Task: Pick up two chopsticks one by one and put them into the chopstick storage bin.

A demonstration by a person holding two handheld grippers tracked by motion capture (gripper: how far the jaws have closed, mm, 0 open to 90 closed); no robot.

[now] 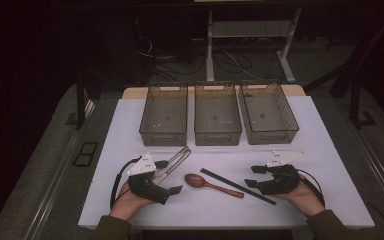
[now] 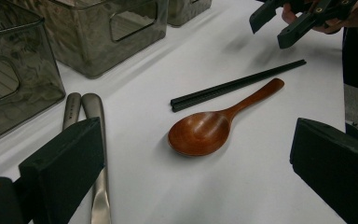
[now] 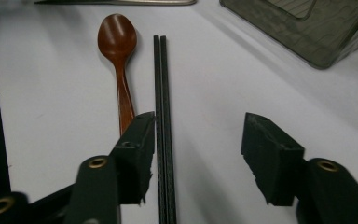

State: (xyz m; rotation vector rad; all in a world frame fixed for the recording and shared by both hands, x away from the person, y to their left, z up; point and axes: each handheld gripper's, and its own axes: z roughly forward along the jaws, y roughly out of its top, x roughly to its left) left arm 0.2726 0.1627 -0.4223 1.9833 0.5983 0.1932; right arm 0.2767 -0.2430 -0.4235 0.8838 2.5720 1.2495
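Near the table's front edge [image 1: 220, 220], right gripper [image 3: 198, 158] jaws spread astride chopsticks [image 3: 163, 93], left gripper [image 2: 196, 172] jaws spread.

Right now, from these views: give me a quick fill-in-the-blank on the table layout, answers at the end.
1. The number of bins lined up at the far side of the table is ____.
2. The spoon lies between the tongs and the ____.
3. In the right gripper view, the chopsticks run between the jaws of the right gripper, nearer the jaw on that view's ____ side.
4. The spoon's bowl points toward the ____ gripper.

Missing words: three; chopsticks; left; left
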